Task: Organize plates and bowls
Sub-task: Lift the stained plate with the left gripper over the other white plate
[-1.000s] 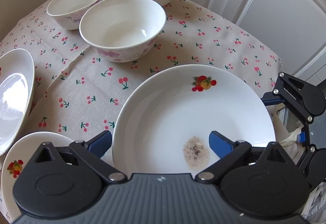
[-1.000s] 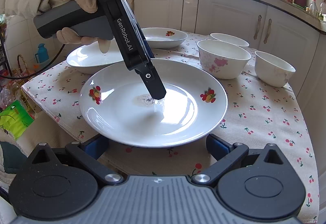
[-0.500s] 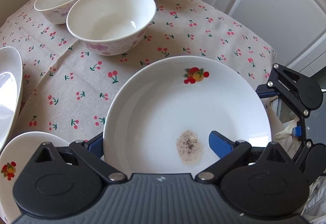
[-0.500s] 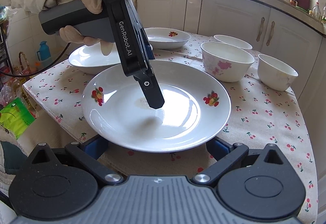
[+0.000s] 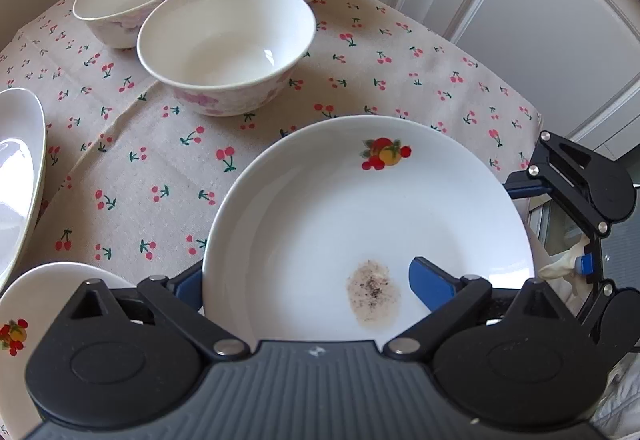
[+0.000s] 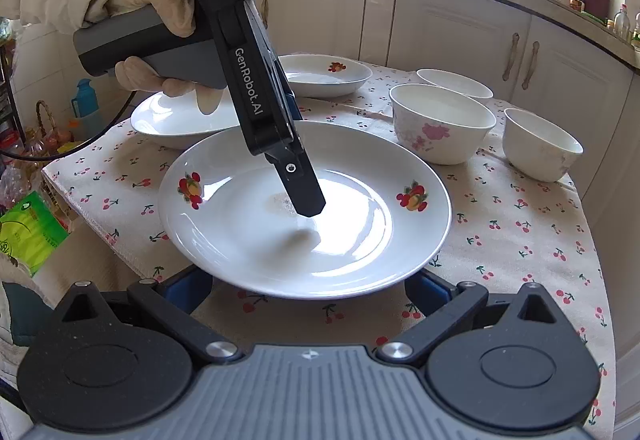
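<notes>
White fruit-print plate [image 5: 372, 216] on cherry tablecloth [image 5: 152, 168], rim straddled by closing left gripper [image 5: 304, 286] — pads not yet pressing; right gripper [image 6: 308, 290] wide, empty — next: pinch, lift, stack.

Cherry-print tablecloth [image 6: 520, 224] over table; cream cabinets [image 6: 452, 28] behind; green packet [image 6: 28, 232] at left

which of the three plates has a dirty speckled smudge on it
The big plate nearest both grippers, straddled by the closing left gripper; its smudge sits mid-plate. The other two plates look clean.
</notes>
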Available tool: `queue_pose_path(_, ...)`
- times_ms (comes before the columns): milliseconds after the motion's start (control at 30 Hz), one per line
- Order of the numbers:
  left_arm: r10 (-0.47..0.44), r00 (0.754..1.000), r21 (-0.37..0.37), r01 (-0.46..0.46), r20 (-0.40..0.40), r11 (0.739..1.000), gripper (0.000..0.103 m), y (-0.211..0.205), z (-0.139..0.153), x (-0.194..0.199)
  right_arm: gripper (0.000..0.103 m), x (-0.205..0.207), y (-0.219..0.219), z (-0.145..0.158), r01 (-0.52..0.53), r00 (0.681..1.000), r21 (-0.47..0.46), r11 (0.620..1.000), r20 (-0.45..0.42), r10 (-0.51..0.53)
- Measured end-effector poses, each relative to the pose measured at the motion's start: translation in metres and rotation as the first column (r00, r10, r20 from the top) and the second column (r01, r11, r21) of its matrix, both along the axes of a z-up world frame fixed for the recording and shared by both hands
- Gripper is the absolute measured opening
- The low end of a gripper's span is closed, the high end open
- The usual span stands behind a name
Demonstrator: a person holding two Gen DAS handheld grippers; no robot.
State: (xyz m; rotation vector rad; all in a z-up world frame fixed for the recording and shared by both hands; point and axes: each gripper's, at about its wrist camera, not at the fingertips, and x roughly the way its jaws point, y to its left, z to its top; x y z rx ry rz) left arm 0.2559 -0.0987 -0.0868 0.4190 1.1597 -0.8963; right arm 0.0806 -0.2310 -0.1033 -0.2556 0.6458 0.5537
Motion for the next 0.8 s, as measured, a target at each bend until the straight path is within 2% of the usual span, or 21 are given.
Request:
queue_pose_path(500, 0.026, 0.999, -0.053, -0.024, 0.036, 0.998, 0.099, 0.01, 0.023, 0.002, 0.103, 0.009, 0.001, 0.013, -0.006, 1.0, -0.007, 1.0, 0.005, 0.006)
queue_pose_path(800, 0.109, 0.991, -0.087, -0.103, 0.074, 0.991, 0.099, 0.04, 0.043, 0.002, 0.103, 0.023, 0.017, 0.031, -0.068, 0.997, -0.002, 0.998, 0.03, 0.068)
